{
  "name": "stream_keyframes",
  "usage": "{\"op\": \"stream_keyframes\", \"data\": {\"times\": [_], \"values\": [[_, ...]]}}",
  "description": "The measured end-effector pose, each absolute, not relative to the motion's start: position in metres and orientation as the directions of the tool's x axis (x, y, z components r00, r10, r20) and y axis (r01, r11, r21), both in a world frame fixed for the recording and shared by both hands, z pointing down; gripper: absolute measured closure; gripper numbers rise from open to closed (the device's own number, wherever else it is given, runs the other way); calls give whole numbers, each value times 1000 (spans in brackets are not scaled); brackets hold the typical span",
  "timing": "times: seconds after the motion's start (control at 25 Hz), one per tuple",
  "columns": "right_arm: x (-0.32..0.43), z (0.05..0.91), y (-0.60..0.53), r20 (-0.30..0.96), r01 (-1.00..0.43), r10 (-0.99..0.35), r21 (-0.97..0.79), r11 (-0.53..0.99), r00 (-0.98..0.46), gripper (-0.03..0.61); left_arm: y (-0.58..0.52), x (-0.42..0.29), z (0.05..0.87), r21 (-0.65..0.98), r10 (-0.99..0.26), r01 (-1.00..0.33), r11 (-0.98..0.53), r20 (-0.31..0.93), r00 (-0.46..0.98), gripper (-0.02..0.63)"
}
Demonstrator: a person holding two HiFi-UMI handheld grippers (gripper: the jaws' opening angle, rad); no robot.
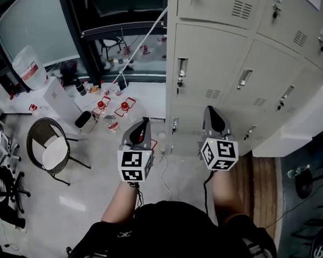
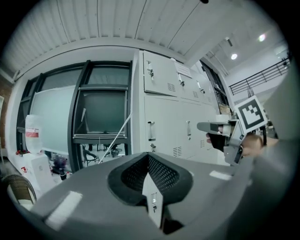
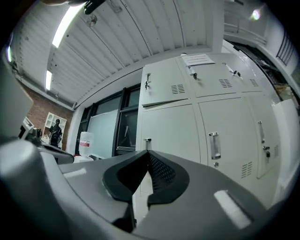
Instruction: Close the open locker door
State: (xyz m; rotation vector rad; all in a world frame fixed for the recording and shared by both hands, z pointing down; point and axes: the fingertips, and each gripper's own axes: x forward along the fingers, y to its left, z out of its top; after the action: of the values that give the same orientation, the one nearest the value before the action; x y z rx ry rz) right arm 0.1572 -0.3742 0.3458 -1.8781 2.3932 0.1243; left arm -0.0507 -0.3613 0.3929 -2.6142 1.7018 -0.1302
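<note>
A bank of beige lockers fills the upper right of the head view. At its right end a pale locker door stands out from the row, open. My left gripper points at the bank's left edge and is shut on nothing. My right gripper is a little farther right, in front of the lower lockers, also shut and empty. The left gripper view shows closed locker doors ahead and the right gripper beside them. In the right gripper view the pale open door lies at the right edge.
A round chair stands on the floor at left. Bottles with red caps and a white container sit near the dark window frame. A cable trails on the floor by my feet. Wooden flooring runs at right.
</note>
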Motion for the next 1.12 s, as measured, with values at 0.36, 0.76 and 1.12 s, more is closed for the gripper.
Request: {"op": "stream_keyframes", "data": {"times": [0.36, 0.76, 1.12], "values": [[192, 369, -334, -85, -974, -971, 15, 225, -226, 568, -339, 6, 396, -57, -887, -885, -461, 61, 458, 614], [195, 371, -323, -86, -970, -966, 5, 244, -244, 568, -325, 14, 396, -67, -895, -893, -446, 72, 441, 614], [193, 370, -317, -93, -958, -954, -16, 288, -285, 568, -312, 15, 395, -54, -902, -902, -429, 70, 425, 614]]}}
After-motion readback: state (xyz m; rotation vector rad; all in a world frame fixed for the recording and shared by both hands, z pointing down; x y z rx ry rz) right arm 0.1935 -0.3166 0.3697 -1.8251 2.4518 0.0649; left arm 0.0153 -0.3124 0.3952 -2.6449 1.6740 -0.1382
